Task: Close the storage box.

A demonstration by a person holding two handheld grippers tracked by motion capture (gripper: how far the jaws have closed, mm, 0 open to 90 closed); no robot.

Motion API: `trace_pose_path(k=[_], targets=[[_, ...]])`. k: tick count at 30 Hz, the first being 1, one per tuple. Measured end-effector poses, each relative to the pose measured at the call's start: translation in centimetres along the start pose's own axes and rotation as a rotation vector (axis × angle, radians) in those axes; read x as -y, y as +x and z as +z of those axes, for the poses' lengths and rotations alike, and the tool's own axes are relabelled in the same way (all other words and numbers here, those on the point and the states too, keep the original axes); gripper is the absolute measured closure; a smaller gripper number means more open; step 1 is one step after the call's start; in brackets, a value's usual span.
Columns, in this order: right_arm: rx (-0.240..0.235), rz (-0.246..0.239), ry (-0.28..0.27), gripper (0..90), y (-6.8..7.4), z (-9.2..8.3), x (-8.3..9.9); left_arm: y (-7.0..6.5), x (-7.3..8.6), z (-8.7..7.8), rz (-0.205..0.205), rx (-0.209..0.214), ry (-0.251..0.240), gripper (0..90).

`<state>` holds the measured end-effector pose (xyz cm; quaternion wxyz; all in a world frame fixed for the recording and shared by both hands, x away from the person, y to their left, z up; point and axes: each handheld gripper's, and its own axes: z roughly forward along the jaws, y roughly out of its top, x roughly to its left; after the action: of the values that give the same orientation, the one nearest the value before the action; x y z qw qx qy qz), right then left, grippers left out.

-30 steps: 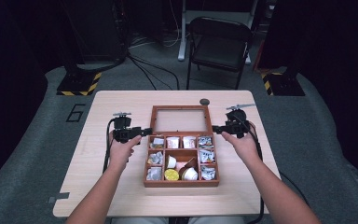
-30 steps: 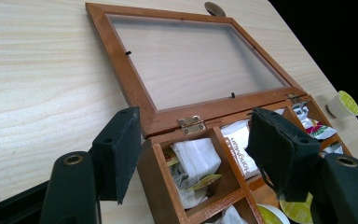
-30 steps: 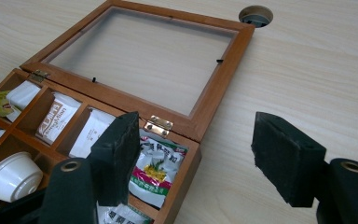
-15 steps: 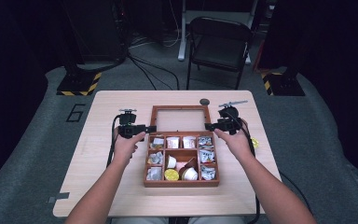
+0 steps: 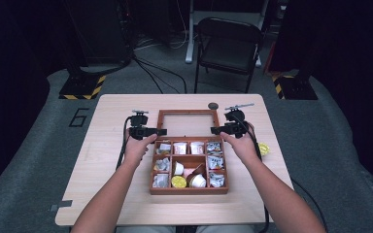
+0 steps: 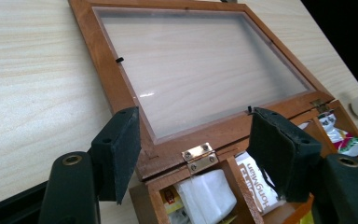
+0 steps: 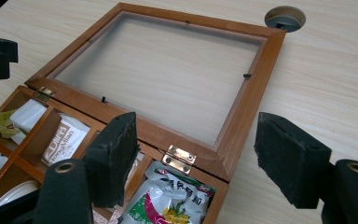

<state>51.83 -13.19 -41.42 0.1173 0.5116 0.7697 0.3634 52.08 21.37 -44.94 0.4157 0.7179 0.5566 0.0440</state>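
High view had both grippers, left (image 5: 163, 131) and right (image 5: 213, 130), open astride the lid (image 5: 187, 113) corners, where uneven pinches could twist its hinges (image 6: 198, 156).

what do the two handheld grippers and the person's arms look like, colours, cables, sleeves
Both are black two-jaw tools. The left gripper and right gripper each trail a black cable toward the person. In the gripper views the jaws end in blocky black foam-like pads on rounded black arms with a brass-coloured bolt hole. A thin grey plate sits on top of each. The forearms are bare, with no sleeves in view.
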Motion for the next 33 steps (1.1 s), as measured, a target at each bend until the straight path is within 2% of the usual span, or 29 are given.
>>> trace_pose_path(k=[11, 13, 14, 16, 20, 25, 26, 28, 29, 30, 33], targets=[[0.011, 0.016, 0.04, 29.6, -0.7, 1.6, 0.3, -0.1, -0.4, 1.2, -0.008, -0.01, 0.008, 32.0], [0.009, 0.023, 0.048, 29.6, -0.8, 2.0, 0.4, -0.1, -0.5, 1.5, -0.027, -0.01, 0.008, 32.1], [0.003, 0.038, 0.046, 29.6, -0.7, 2.2, 0.4, 0.0, -0.5, 1.6, -0.023, -0.012, 0.011, 32.1], [0.002, 0.034, 0.043, 29.7, -0.8, 2.4, 0.3, 0.0, -0.5, 1.8, -0.03, -0.018, 0.011, 32.1], [-0.008, 0.053, 0.045, 29.8, -0.9, 2.9, 0.2, 0.3, -0.6, 2.2, -0.021, -0.025, 0.033, 32.0], [-0.003, 0.074, 0.068, 30.3, -1.3, 3.7, 0.4, 0.6, -0.5, 2.7, -0.042, -0.044, 0.045, 32.2], [-0.005, 0.08, 0.068, 30.4, -1.4, 3.9, 0.4, 0.7, -0.5, 2.7, -0.029, -0.047, 0.052, 32.1], [0.0, 0.087, 0.075, 30.4, -1.5, 4.1, 0.4, 0.8, -0.5, 2.8, -0.043, -0.045, 0.043, 32.1], [0.002, 0.085, 0.073, 30.4, -1.5, 4.2, 0.4, 0.9, -0.6, 2.9, -0.037, -0.046, 0.039, 32.1], [-0.001, 0.091, 0.075, 30.5, -1.5, 4.4, 0.4, 0.8, -0.5, 2.9, -0.053, -0.046, 0.034, 32.1], [0.003, 0.091, 0.08, 30.4, -1.5, 4.6, 0.4, 1.0, -0.6, 2.9, -0.046, -0.057, 0.034, 32.0]])
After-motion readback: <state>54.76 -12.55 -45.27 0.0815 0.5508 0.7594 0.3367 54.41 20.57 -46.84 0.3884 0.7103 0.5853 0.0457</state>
